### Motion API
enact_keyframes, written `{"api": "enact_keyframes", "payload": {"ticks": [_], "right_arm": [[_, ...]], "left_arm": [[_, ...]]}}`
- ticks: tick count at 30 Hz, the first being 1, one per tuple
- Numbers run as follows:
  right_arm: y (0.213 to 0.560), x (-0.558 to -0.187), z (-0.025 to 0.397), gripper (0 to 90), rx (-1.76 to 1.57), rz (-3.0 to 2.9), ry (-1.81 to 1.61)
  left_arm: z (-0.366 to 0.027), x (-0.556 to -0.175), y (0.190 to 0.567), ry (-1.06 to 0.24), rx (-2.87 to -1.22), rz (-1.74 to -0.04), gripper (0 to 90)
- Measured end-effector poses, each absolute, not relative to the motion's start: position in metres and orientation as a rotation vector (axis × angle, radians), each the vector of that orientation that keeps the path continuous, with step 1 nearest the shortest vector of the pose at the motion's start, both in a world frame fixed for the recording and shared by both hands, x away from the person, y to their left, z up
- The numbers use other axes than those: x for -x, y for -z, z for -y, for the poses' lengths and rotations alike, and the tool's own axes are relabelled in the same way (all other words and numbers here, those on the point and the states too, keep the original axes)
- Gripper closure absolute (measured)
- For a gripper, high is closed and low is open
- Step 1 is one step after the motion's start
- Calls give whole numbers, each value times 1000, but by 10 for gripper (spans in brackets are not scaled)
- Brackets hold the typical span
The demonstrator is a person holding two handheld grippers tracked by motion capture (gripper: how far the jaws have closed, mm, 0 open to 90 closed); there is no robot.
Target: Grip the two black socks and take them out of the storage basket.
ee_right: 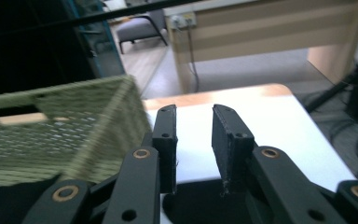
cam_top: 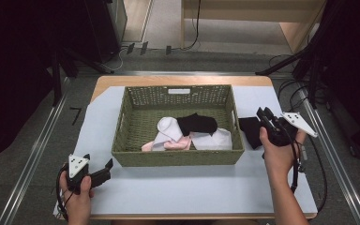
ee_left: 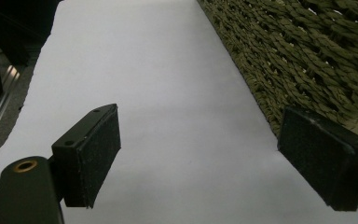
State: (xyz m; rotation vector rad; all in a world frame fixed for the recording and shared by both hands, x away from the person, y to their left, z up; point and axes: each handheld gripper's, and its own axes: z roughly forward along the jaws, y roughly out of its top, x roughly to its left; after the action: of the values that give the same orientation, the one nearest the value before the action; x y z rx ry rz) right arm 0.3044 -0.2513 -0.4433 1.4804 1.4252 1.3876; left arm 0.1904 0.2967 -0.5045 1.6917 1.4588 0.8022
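Currently the green woven basket [cam_top: 177,157] sits mid-table holding socks; a black sock [cam_top: 251,131] lies outside, just beside its right wall; right gripper [cam_top: 264,114] hovers directly over it, jaws partly open, empty; left gripper [cam_top: 108,165] idles well apart, jaws wide.

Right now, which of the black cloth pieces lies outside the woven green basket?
The black cloth on the white sheet, just right of the woven green basket, beside the right gripper. The other black cloth lies inside, on the white and pink pieces.

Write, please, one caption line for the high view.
Right hand-held gripper beside a black sock outside the woven basket holding socks.
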Motion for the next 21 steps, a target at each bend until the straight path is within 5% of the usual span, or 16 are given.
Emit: {"api": "enact_keyframes", "payload": {"ticks": [13,21], "right_arm": [[395,-310,166,686,-1289,-1554,-1442],[406,-331,116,612,-1280,-1737,-1403]], "left_arm": [[-297,-191,505,-799,-1687,-1461,142],[-297,-191,505,-798,-1695,-1460,142]]}}
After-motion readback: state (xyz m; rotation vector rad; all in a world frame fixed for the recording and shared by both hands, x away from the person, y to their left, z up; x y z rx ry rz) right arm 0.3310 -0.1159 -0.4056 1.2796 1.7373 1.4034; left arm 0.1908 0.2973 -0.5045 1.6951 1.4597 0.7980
